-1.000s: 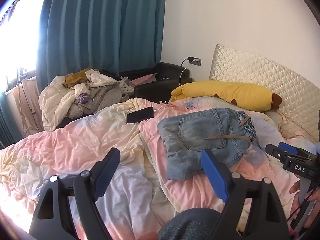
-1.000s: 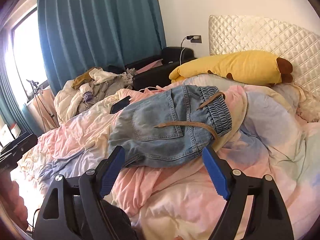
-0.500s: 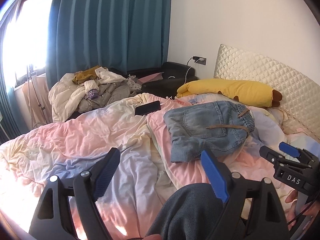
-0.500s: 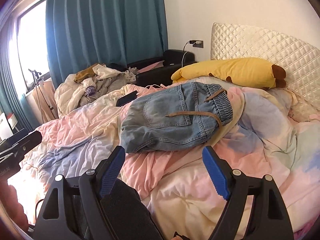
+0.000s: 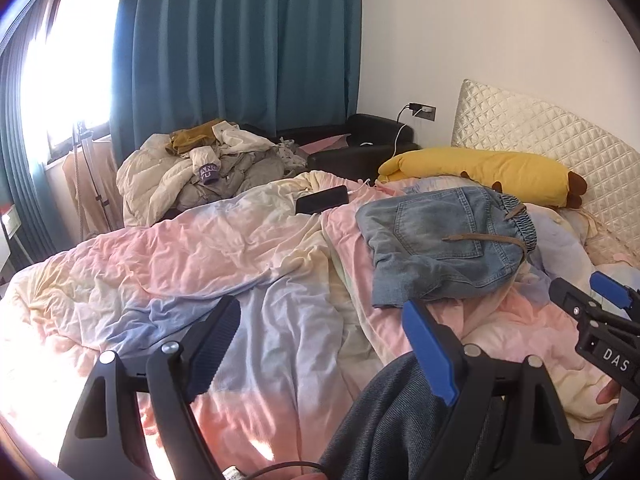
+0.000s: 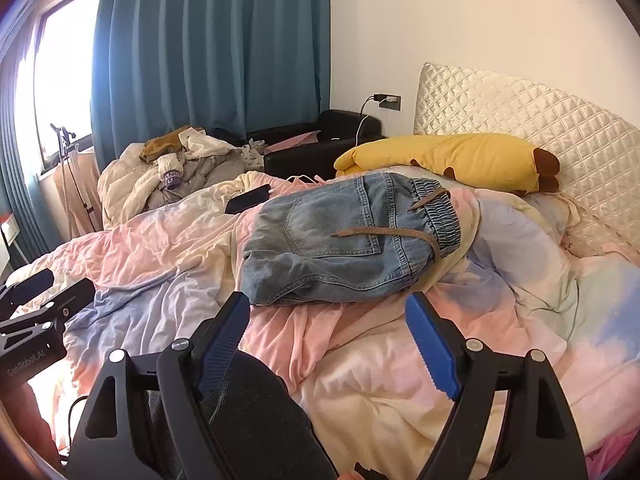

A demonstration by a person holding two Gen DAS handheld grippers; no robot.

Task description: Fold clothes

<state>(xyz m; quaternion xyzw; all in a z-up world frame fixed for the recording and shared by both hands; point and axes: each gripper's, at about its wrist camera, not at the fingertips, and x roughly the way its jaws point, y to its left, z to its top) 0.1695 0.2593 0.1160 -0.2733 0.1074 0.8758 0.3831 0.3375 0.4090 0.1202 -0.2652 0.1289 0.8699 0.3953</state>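
While the duvet (image 6: 168,248) fills the lower frame in soft ridges, the jeans (image 6: 344,248) lie at its centre, already doubled into a compact bundle, waistband to the right, below the yellow pillow (image 6: 448,158). An unfolded clothes heap (image 6: 176,176) sits at upper left. Both grippers hang low in frame, well short of the jeans: the left gripper (image 5: 324,348) and right gripper (image 6: 328,344) each have fingers spread wide, holding nothing. Risks, as I judge them: the bundle perches on a sloping ridge and could slump open; its loose drawstring (image 6: 384,234) could snag a finger; the phone (image 6: 248,199) just beside could be dragged.
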